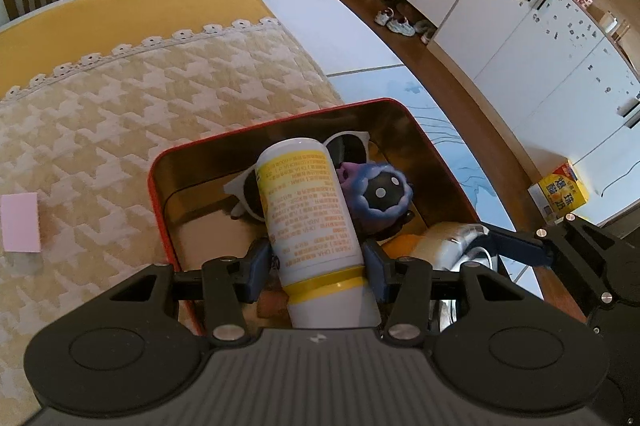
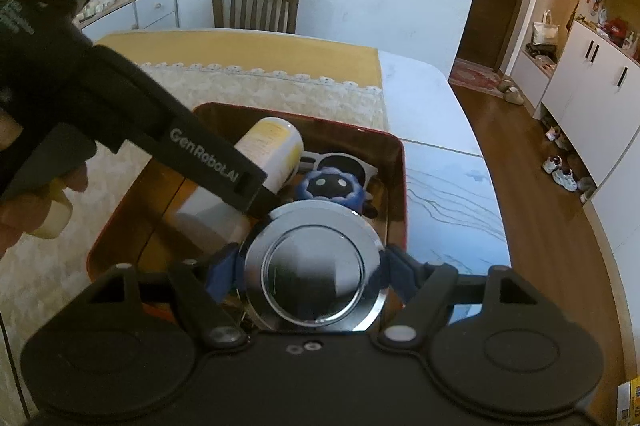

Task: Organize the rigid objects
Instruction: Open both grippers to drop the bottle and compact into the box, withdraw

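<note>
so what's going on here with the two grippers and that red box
A person is tidying loose items into a red-rimmed box on the table. The left gripper is clamped on a white and yellow bottle, held over the box. The right gripper grips a shiny round metal lid above the box's near end. White-framed sunglasses and a blue toy figure already lie inside. A pink pad sits on the tablecloth.

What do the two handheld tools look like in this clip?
Both are matte black plastic. The left tool and right tool each have two round hinge housings, angular link arms with silver screws and blue finger pads. The left tool's side carries white "GenRobot.AI" lettering. No cables or sleeves show.
</note>
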Tool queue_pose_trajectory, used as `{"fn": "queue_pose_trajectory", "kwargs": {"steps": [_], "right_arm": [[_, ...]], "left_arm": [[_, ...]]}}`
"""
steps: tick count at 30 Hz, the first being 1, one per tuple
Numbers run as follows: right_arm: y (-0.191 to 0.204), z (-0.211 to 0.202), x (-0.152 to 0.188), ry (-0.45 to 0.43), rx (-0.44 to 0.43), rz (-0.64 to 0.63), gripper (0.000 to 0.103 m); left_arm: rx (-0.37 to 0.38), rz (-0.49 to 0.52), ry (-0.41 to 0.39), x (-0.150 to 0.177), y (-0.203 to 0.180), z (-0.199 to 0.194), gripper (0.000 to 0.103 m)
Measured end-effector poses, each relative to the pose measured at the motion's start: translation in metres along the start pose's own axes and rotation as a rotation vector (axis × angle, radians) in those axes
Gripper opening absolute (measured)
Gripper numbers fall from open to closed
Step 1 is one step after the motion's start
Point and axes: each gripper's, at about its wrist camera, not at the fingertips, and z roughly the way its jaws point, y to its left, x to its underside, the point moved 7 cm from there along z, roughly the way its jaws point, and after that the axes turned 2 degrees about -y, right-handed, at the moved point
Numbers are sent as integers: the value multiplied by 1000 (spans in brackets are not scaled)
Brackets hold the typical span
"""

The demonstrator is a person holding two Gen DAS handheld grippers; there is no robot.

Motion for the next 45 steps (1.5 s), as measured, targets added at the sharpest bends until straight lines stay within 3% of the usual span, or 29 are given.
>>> {"fn": "queue_pose_trajectory", "kwargs": {"steps": [19, 31, 34, 40, 45], "right_arm": [[-6, -7, -4, 3, 11, 32, 77], [-1, -21, -10, -15, 27, 72, 82], [5, -25, -14, -20, 24, 82, 82], [21, -34, -23, -38, 20, 100, 86], [40, -38, -32, -55, 6, 118, 89]], "left_arm": [[9, -17, 3, 0, 1, 1, 50], [22, 48, -92, 4, 0, -32, 50], [32, 63, -126, 5, 5, -45, 58], [37, 78, -178, 9, 24, -73, 59], [32, 78, -223, 14, 49, -98, 65]]}}
